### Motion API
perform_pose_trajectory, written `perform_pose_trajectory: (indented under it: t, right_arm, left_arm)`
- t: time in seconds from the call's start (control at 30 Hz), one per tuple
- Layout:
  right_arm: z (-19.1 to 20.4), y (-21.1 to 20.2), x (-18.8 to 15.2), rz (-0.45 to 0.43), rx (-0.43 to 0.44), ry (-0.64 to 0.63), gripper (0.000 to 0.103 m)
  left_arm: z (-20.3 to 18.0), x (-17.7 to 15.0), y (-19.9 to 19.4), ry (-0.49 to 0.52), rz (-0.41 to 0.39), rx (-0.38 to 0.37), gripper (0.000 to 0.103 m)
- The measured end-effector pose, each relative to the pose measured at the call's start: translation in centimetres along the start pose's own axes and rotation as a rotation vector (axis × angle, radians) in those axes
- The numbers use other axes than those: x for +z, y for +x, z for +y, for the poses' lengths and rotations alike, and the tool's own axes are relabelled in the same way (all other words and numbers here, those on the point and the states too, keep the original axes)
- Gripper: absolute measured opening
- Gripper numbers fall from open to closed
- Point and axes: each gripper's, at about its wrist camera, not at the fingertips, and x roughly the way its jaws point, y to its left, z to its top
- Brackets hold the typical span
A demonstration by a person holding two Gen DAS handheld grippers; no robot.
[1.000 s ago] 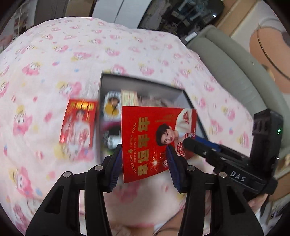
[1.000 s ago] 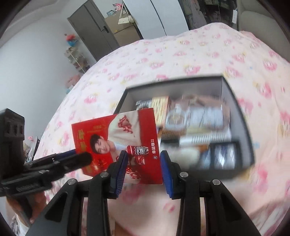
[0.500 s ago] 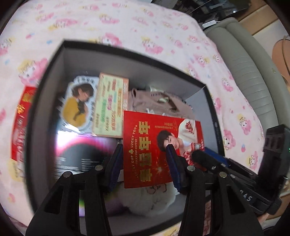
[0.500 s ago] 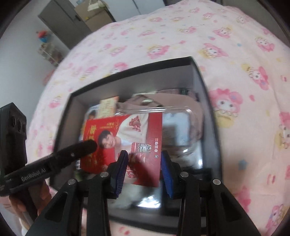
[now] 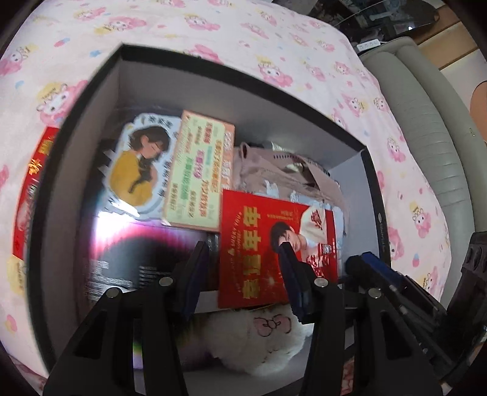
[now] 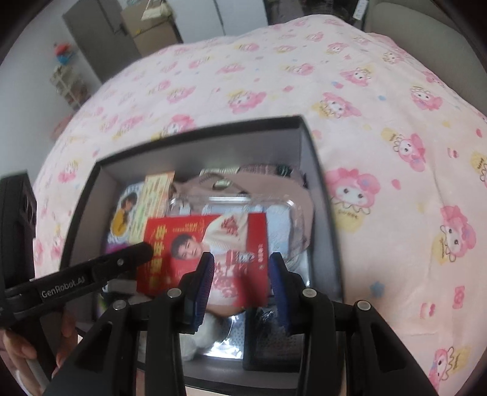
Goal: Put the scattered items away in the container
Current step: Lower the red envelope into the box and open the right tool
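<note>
Card [image 5: 258,243], red with a printed portrait, lies face up inside the black box [image 5: 213,79], over the things at its near right side. The box sits on a pink cartoon-print bedspread [image 5: 274,27].

The left gripper [image 5: 243,246] points down into the box with its jaws partly spread. The card's left edge stands just inside the left pad, and the right finger crosses the card's face. I cannot tell if the pads press on it. The right gripper [image 6: 240,256] is also partly spread. Its right pad is at the card's right edge and its left finger is in front of the print. Whether it grips cannot be told either. Each gripper's tip shows in the other's view, close beside the card.

Under and around the card the box is crowded: a sticker [image 5: 140,164] of a figure in yellow, a green and orange packet [image 5: 197,170] beside it, beige cloth [image 5: 274,173] behind, a clear tray [image 6: 274,219], a glossy dark booklet [image 5: 127,246], and a white plush [image 5: 258,341] at the near wall.

A second red card [image 5: 30,189] lies on the bedspread just outside the box's left wall. A grey cushion [image 5: 426,128] borders the bed at right. A hand [image 6: 18,350] holds the left gripper.
</note>
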Motion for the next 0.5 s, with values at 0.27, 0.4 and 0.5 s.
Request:
perform_pose_trajectory:
  t: [0.27, 0.4, 0.5]
  right_arm:
    - [-0.2, -0.4, -0.2, -0.033, -0.037, 0.033, 0.033]
    - [0.2, -0.6, -0.1, -0.051, -0.06, 0.02, 0.033]
    - [0.1, -0.6, 0.0, -0.065, -0.104, 0.017, 0.033]
  left_arm:
    - [-1.3, -0.4, 0.6, 0.009, 0.02, -0.059, 0.048]
    - [-2.0, -0.4, 1.6, 0.01, 0.051, -0.065, 0.044]
    - [-2.5, -0.1, 2.1, 0.026, 0.056, -0.077, 0.044]
